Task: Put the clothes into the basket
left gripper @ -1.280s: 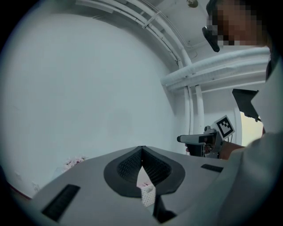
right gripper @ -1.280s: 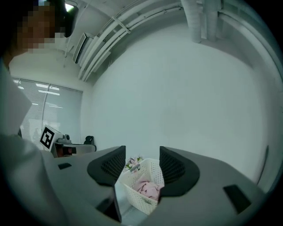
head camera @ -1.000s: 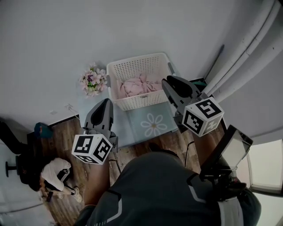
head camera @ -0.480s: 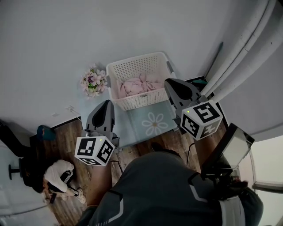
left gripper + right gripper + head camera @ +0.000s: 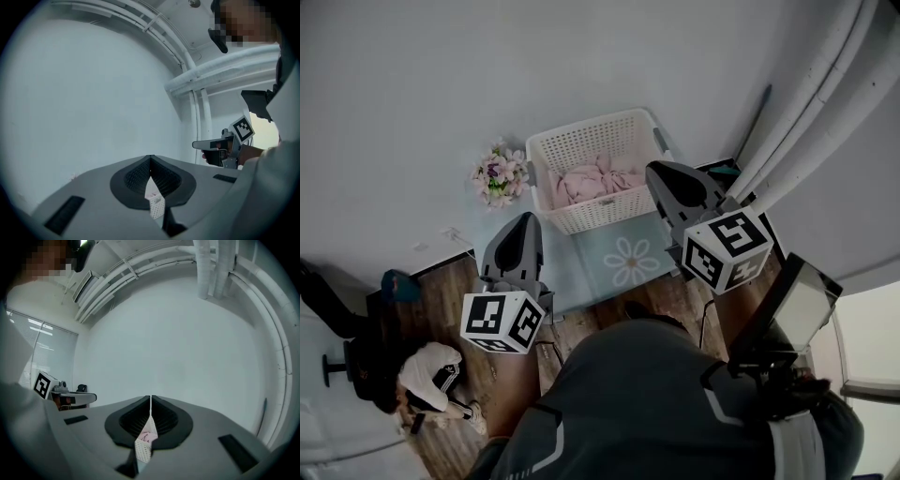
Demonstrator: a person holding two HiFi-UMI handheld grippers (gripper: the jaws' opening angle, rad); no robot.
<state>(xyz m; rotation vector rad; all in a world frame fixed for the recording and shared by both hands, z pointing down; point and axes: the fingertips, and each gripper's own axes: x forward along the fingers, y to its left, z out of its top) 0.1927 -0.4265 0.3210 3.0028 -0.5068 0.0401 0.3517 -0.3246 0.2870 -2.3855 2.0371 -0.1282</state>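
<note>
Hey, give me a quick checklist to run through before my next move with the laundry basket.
1. Pink clothes lie inside the white basket: ok.
2. Left hand-held gripper has its jaws together with nothing between them: ok.
3. Right hand-held gripper has its jaws together with nothing between them: ok.
4. Clothes left on the daisy mat: none in view, but the grippers cover part of it: cannot tell.
5. Flowers stand beside the basket, apart from both grippers: ok.

Pale wall (image 5: 441,94), wood floor (image 5: 445,291) (flowers (image 5: 497,174) against the wall).
</note>
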